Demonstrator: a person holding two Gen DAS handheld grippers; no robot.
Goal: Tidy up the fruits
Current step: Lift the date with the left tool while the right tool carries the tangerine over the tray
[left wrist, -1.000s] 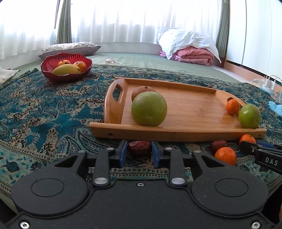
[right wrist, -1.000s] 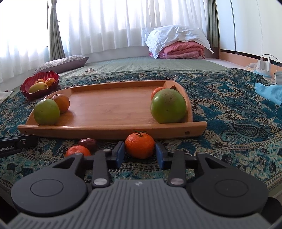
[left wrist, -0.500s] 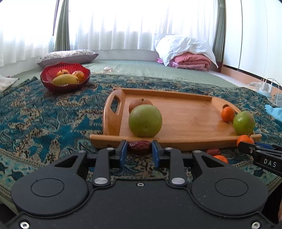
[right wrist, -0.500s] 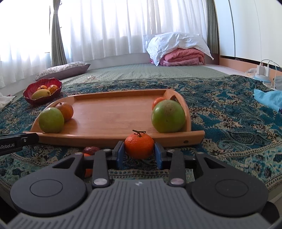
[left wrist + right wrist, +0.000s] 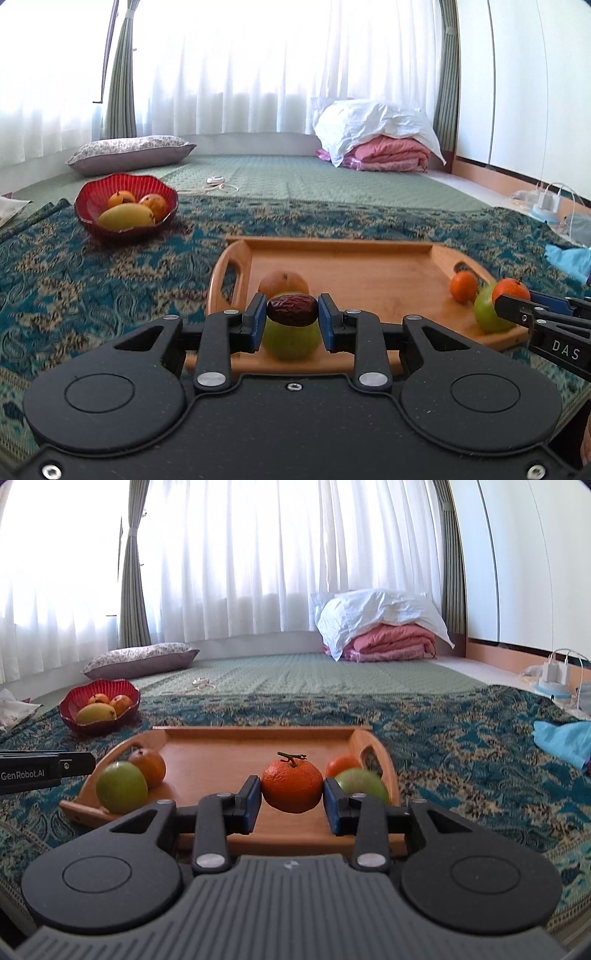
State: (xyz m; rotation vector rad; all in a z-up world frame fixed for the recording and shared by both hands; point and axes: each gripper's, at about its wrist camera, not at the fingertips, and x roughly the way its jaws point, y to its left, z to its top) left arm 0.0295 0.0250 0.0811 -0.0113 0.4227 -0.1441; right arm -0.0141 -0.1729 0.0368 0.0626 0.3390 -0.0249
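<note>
My left gripper (image 5: 292,316) is shut on a dark red date (image 5: 292,310) and holds it in the air above the near edge of the wooden tray (image 5: 351,266). Behind the date a green apple (image 5: 291,338) and a brown-orange fruit (image 5: 283,282) lie at the tray's left end. My right gripper (image 5: 291,800) is shut on a mandarin (image 5: 291,786) with a stem, lifted over the tray (image 5: 229,753). A green apple (image 5: 364,781) and a small orange (image 5: 341,764) lie at the tray's right end. The right gripper with its mandarin (image 5: 511,290) also shows in the left wrist view.
A red bowl (image 5: 125,206) with a mango and two orange fruits stands at the far left on the blue patterned cloth (image 5: 92,288). A pillow (image 5: 129,151), folded pink bedding (image 5: 384,155) and a charger with cables (image 5: 546,201) lie beyond. A blue cloth (image 5: 561,738) lies right.
Both grippers have risen from the cloth with their fruit: the date and the mandarin were at cloth level in front of the tray and are now held above its near edge.
</note>
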